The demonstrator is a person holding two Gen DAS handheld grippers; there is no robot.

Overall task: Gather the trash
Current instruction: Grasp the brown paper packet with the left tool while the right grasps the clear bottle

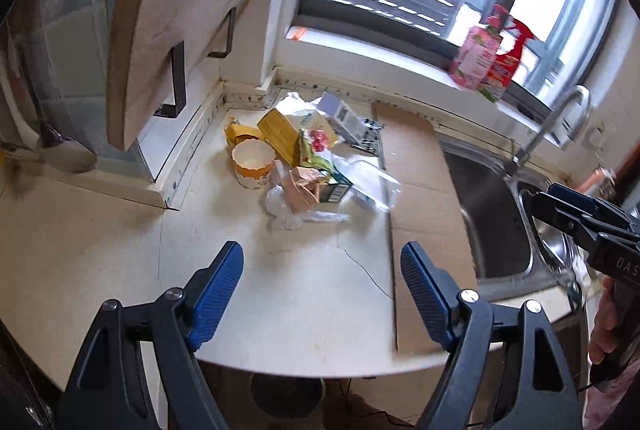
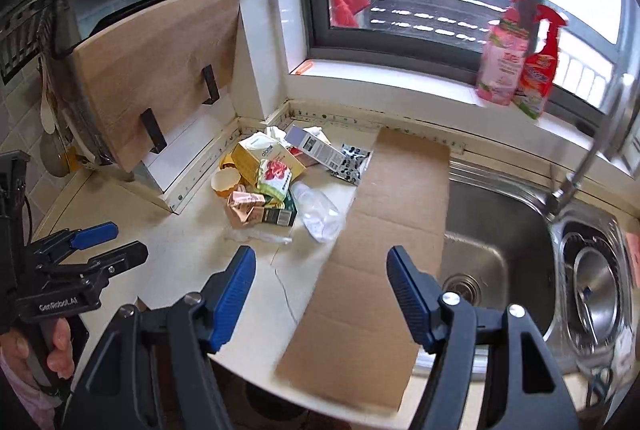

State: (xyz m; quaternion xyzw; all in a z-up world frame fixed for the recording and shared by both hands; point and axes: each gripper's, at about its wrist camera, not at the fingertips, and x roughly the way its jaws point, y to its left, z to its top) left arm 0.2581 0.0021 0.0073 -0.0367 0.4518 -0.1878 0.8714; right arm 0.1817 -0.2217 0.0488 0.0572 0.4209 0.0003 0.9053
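A pile of trash (image 1: 308,153) lies on the white counter near the back corner: a paper cup (image 1: 252,163), a yellow box (image 1: 280,135), a green snack wrapper (image 1: 316,147), a clear plastic bottle (image 1: 370,185), a crumpled white bag (image 1: 282,207). The pile also shows in the right wrist view (image 2: 276,181). My left gripper (image 1: 322,270) is open and empty, short of the pile. My right gripper (image 2: 320,274) is open and empty over the cardboard sheet (image 2: 372,250). Each gripper shows in the other's view, the right (image 1: 560,205) and the left (image 2: 116,242).
A steel sink (image 2: 500,230) with a tap (image 2: 592,149) lies right of the cardboard. A wooden cutting board (image 2: 160,69) leans in a rack at the left. Two spray and soap bottles (image 2: 516,61) stand on the window sill. The counter front edge (image 1: 320,370) is close below.
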